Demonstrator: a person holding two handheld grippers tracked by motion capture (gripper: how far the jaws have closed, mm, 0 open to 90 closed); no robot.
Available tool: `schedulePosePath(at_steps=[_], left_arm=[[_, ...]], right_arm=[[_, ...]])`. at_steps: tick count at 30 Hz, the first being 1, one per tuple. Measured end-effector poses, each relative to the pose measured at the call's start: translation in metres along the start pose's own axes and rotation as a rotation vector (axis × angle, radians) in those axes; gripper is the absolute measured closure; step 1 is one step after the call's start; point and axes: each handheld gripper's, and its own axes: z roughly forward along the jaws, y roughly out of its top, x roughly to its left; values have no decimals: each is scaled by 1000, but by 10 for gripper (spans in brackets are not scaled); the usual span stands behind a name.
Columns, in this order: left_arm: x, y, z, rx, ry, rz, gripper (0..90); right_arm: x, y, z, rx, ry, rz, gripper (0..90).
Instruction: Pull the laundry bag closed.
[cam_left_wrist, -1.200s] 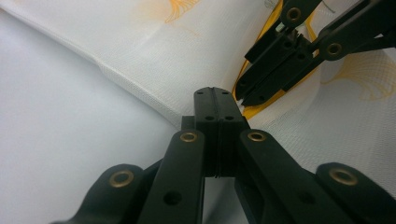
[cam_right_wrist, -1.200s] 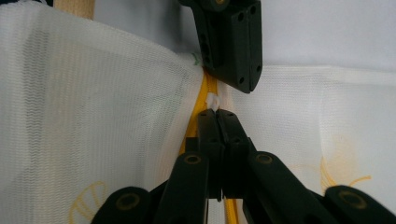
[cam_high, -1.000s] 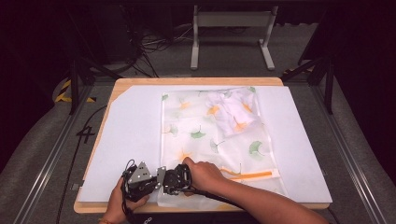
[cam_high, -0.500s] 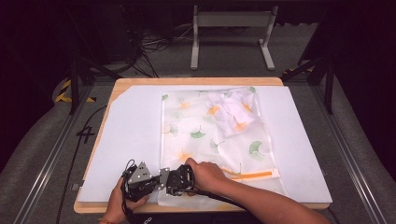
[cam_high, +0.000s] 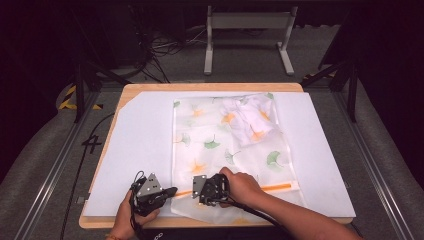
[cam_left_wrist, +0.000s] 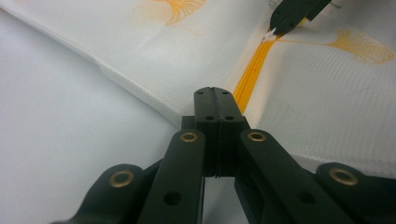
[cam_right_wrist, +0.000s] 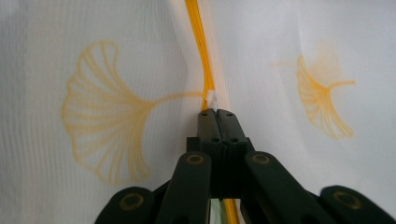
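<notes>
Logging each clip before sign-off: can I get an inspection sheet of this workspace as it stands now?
Surface: wooden table covered by a white sheet.
Job's things: sheer mesh bag printed with ginkgo leaves, lying flat; orange zipper along its near edge; white zipper pull.
Clutter: bundled white cloth inside the bag at its far end.
Grippers: left gripper shut on the bag's corner at the zipper's end; right gripper shut on the zipper pull.
Cables: gripper cable along the right forearm; loose cables on the floor beyond.
Surroundings: grey carpet, metal stand, dark room.
</notes>
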Motion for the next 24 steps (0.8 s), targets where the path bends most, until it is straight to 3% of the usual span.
schedulePosePath(at_steps=[9,13,24], left_arm=[[0,0,0,-2,-1,-1,900],[1,0,0,-1,-4,0,900],[1,0,0,-1,-11,-10,900]], right_arm=[[-6,-37,-15,5,-14,55,900],[-7,-60,-24,13,-19,101,900],[-8,-93,-38,32,-34,139,900]])
